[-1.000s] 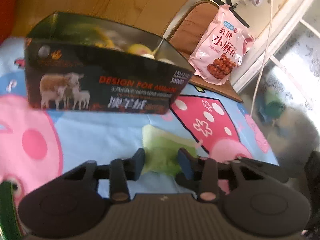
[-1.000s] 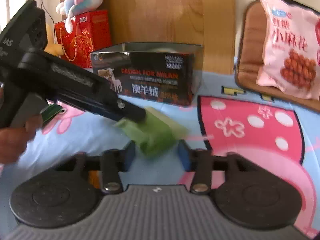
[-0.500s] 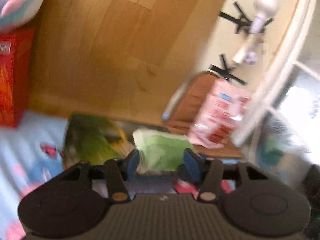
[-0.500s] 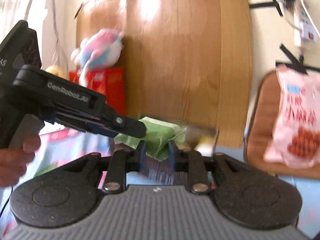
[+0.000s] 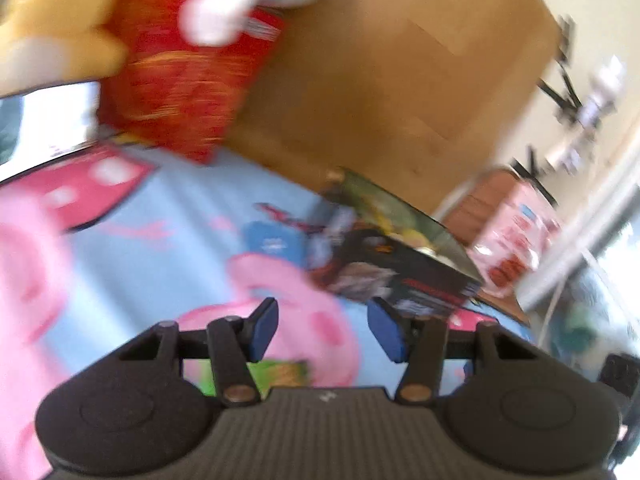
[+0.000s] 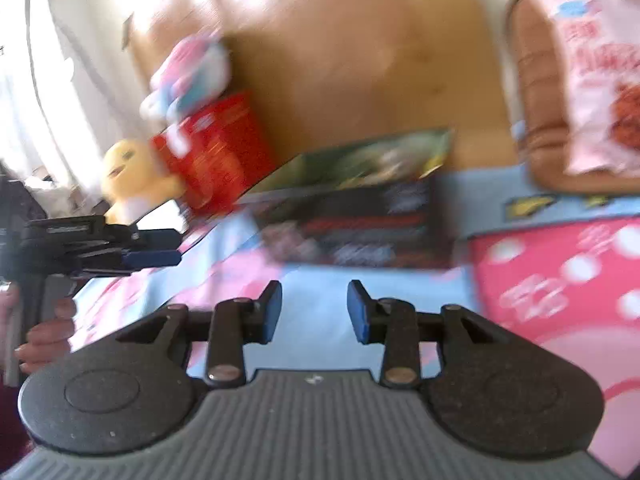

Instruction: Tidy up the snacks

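Seemingly mid-task, left gripper point(image 5: 323, 330) gapes empty while right gripper point(image 6: 314, 312) opens on nothing, dark box point(image 6: 360, 216) holding snacks mid-frame, pink snack bag point(image 6: 596, 68) upper right still out

The open box point(image 6: 360, 220) stands on the cartoon bedspread point(image 6: 320, 296) in front of the wooden headboard point(image 6: 360, 60). Left of it in the right wrist view, against the headboard, stands a gift box point(image 6: 216, 152) with one plush toy point(image 6: 192, 72) on top and another plush toy point(image 6: 128, 176) at its left side. To the box's right, a snack bag point(image 6: 592, 80) leans upright on a chair point(image 6: 532, 92) beside the bed, and a small packet point(image 5: 276, 372) lies on the bedspread just below the left gripper point(image 5: 326, 330).
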The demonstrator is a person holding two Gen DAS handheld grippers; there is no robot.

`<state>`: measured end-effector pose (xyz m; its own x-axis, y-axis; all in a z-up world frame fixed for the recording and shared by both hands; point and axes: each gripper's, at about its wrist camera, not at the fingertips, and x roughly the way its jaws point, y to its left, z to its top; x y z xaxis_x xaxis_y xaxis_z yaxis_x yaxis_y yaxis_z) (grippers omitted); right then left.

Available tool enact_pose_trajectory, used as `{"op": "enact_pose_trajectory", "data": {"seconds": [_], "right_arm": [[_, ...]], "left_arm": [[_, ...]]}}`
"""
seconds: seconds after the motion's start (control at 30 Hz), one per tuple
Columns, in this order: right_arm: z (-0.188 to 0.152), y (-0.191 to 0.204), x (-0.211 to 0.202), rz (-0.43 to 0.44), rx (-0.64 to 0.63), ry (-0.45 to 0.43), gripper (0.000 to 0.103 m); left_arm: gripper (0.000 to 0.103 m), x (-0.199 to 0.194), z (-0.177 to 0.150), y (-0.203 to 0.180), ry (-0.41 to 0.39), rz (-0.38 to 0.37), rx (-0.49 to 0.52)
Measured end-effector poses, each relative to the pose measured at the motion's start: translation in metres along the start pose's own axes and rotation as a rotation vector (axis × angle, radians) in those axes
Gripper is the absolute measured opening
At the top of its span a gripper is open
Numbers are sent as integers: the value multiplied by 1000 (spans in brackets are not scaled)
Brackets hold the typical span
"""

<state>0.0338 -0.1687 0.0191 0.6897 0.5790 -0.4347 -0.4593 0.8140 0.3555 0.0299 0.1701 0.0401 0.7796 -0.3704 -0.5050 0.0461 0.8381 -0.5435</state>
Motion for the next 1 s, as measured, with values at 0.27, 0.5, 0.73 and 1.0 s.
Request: {"op": "enact_pose_trajectory", "data": {"seconds": [0.27,0.5,0.73,1.0], "right_arm": [[-19,102,50,128,-257,191,54],[-36,146,102,53,-397,259,51],[-28,129,81,-6,-367,156,42],[51,96,53,-136,-382,-71,46]], "left_arm": [[58,-22,-19,37,8,-2,-82],[30,8,-38,30,100,-23,-54],[30,14,-19,-13,72,-109,24],[55,80,67,-100,-26,-66,213]]}}
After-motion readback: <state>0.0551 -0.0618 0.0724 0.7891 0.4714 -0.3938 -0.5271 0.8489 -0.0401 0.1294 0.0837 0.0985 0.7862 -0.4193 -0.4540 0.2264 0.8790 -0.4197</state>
